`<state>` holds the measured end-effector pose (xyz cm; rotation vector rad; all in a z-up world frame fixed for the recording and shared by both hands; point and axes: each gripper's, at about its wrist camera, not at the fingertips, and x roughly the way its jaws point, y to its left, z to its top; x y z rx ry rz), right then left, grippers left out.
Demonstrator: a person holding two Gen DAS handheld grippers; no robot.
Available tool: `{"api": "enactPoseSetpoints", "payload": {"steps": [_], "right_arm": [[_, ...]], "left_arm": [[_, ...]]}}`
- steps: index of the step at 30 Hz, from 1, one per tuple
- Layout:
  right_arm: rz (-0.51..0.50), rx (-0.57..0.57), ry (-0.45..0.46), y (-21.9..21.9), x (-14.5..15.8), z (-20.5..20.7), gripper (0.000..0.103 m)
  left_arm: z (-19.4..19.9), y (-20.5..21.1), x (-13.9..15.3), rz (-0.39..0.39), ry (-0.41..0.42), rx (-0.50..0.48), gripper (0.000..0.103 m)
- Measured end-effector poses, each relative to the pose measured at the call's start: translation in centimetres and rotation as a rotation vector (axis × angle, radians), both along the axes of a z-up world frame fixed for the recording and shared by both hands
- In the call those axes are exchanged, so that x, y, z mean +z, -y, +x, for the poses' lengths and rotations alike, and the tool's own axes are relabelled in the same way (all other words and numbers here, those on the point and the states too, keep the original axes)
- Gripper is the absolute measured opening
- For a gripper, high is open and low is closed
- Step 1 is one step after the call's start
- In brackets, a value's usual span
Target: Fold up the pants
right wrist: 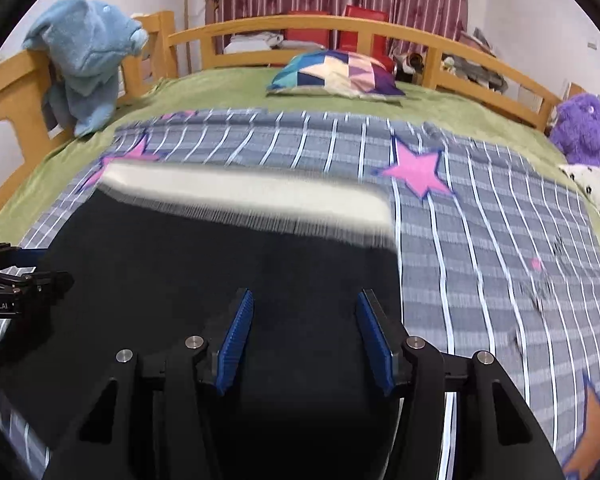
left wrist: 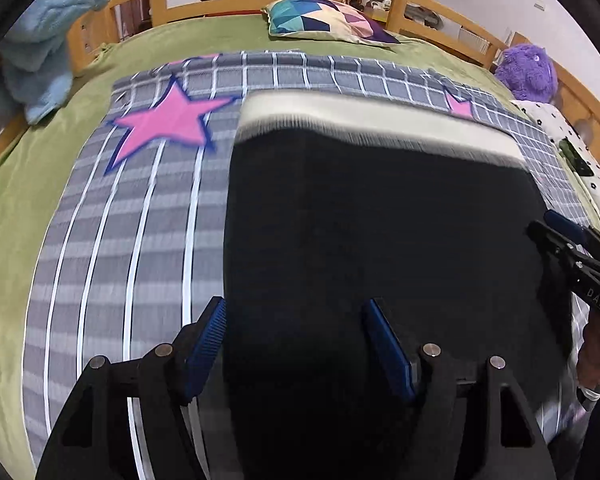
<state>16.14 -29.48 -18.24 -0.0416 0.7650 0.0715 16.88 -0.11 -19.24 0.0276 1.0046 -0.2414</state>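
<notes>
Here I see no container on the bed (right wrist: 236,84); the pants (left wrist: 380,240) lie flat on the grey checked blanket (left wrist: 132,240) with pink stars, their cream waistband (left wrist: 364,116) at the far end toward the patchwork pillow (left wrist: 328,20). My left hand-held gripper (left wrist: 296,344) hangs over the near left part of the dark cloth with its blue pads spread wide and nothing between them. My right hand-held gripper (right wrist: 306,336) does the same near the right edge of the pants, pads apart and empty. The near end of the pants is hidden under both grippers and cut off by the frame, so I cannot tell how the legs lie. The waistband and blanket lines are smeared by blur. On the right gripper's body, seen from the left camera, I read "DAS"; on the left gripper's body, seen from the right camera, "enRobot.AI", its start cut off. A blue plush toy (right wrist: 88,52) hangs on the bed rail, and a purple plush toy (right wrist: 584,128) sits at the far right.
</notes>
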Motion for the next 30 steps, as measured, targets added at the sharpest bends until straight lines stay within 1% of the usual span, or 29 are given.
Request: {"api": "enactPoseSetpoints", "payload": {"steps": [1, 2, 3, 4, 5, 6, 8, 10, 12, 15, 18, 20, 22, 24, 25, 27, 29, 30], "right_arm": [[-0.001, 0.000, 0.002, -0.1, -0.1, -1.0, 0.053], [-0.010, -0.006, 0.018, -0.3, -0.2, -3.1, 0.054], [-0.014, -0.007, 0.017, -0.4, -0.3, -4.4, 0.055], [-0.004, -0.005, -0.002, -0.4, -0.6, -5.7, 0.055], [0.012, -0.010, -0.017, -0.4, -0.8, -6.9, 0.055], [0.022, -0.014, -0.025, -0.3, -1.0, -7.7, 0.055], [0.023, -0.020, -0.058, -0.5, -1.4, -10.1, 0.055], [0.017, -0.047, -0.082, -0.6, -1.2, -12.2, 0.055], [0.047, -0.068, -0.068, -0.5, 0.1, -13.8, 0.055], [0.105, -0.070, -0.019, -0.7, 3.4, -16.0, 0.055], [0.090, -0.077, 0.024, -1.3, 6.8, -17.7, 0.062], [0.083, -0.081, 0.053, -1.7, 8.6, -19.1, 0.063], [0.082, -0.078, 0.072, -1.8, 9.7, -20.3, 0.065], [0.080, -0.097, 0.087, -1.8, 10.6, -21.7, 0.078], [0.082, -0.113, 0.097, -1.6, 10.9, -22.3, 0.081], [0.087, -0.132, 0.129, -1.2, 11.5, -23.4, 0.092], [0.085, -0.141, 0.149, -0.8, 11.9, -24.2, 0.097], [0.081, -0.150, 0.149, -0.7, 12.1, -24.4, 0.098]], "left_arm": [[-1.7, -0.4, 0.0, -0.018, 0.009, 0.009, 0.070], [-3.2, -0.9, 0.2, -0.042, 0.017, 0.020, 0.070], [-4.3, -1.2, 0.1, -0.073, 0.011, 0.030, 0.070], [-5.5, -1.6, 0.0, -0.117, -0.018, 0.032, 0.070], [-6.4, -1.6, -0.2, -0.120, -0.029, 0.035, 0.070], [-7.9, -1.6, -0.1, -0.089, -0.011, 0.048, 0.070], [-9.5, -1.6, -0.1, -0.098, -0.033, 0.039, 0.070], [-11.1, -1.7, 0.5, -0.095, -0.038, 0.052, 0.068], [-12.4, -1.4, 1.7, -0.088, -0.025, 0.049, 0.068], [-14.8, -0.9, 5.2, -0.101, 0.042, 0.050, 0.070], [-16.7, -0.2, 8.1, -0.065, 0.098, 0.067, 0.070], [-18.1, 0.5, 10.1, -0.025, 0.145, 0.079, 0.074], [-19.3, 1.1, 11.7, -0.001, 0.191, 0.093, 0.077], [-20.5, 1.7, 12.8, 0.024, 0.216, 0.101, 0.078], [-20.5, 1.8, 13.2, 0.031, 0.226, 0.102, 0.078], [-21.3, 2.2, 13.9, 0.036, 0.243, 0.107, 0.080], [-21.9, 2.6, 14.4, 0.036, 0.249, 0.103, 0.083], [-22.2, 2.8, 14.5, 0.040, 0.250, 0.102, 0.083]]}}
